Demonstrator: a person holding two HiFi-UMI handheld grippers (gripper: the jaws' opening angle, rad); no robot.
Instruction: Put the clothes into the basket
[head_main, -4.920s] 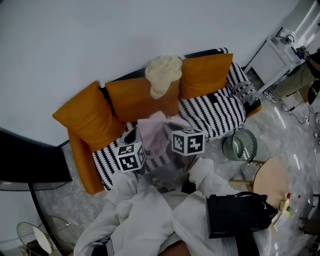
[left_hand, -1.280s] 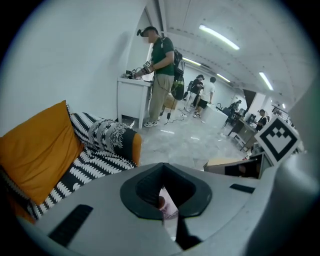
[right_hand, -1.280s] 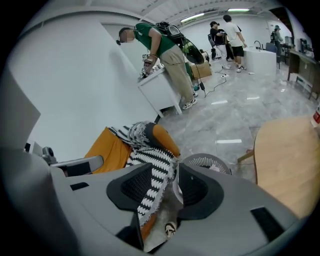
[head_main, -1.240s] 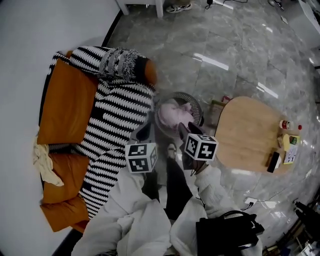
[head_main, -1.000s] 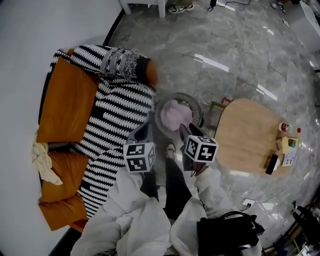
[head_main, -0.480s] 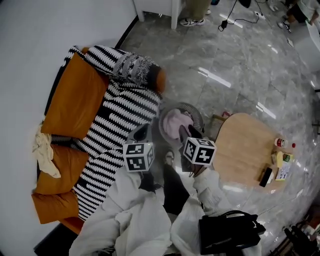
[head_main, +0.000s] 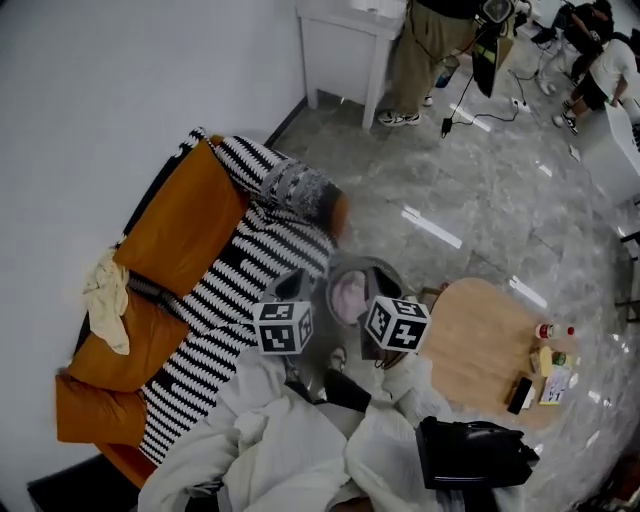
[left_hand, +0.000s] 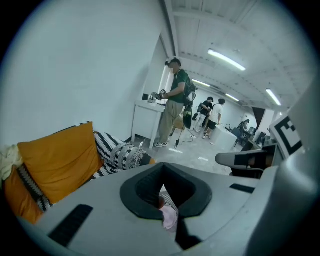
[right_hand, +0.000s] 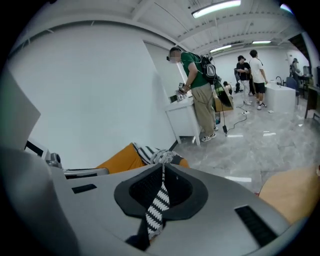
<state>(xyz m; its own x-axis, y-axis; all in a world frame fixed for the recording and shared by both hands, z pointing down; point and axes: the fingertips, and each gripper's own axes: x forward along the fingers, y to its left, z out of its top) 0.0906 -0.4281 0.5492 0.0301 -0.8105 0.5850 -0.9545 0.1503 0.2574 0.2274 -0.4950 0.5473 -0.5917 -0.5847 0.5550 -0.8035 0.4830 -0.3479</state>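
Note:
A pink garment (head_main: 347, 291) lies inside the round wire basket (head_main: 385, 272) on the floor between the sofa and the wooden table. Both grippers hang above it and near me, apart from it. In the head view I see their marker cubes, left (head_main: 283, 327) and right (head_main: 397, 323). My left gripper (left_hand: 164, 192) shows only a narrow slit, through which the pink garment (left_hand: 170, 218) appears far below. My right gripper (right_hand: 161, 187) has just been closing and holds nothing; only the striped throw (right_hand: 159, 207) shows behind its slit. A cream garment (head_main: 108, 295) hangs on the sofa back.
The orange sofa (head_main: 185, 215) with its black-and-white throw (head_main: 250, 265) fills the left. A round wooden table (head_main: 490, 340) with small items stands right of the basket. A black bag (head_main: 470, 455) sits by my right side. People stand near a white cabinet (head_main: 345, 45) at the back.
The pink garment, lifted off the sofa earlier, now rests in the basket. Both grippers have risen away from it, and the head view has tilted up to show more of the room.

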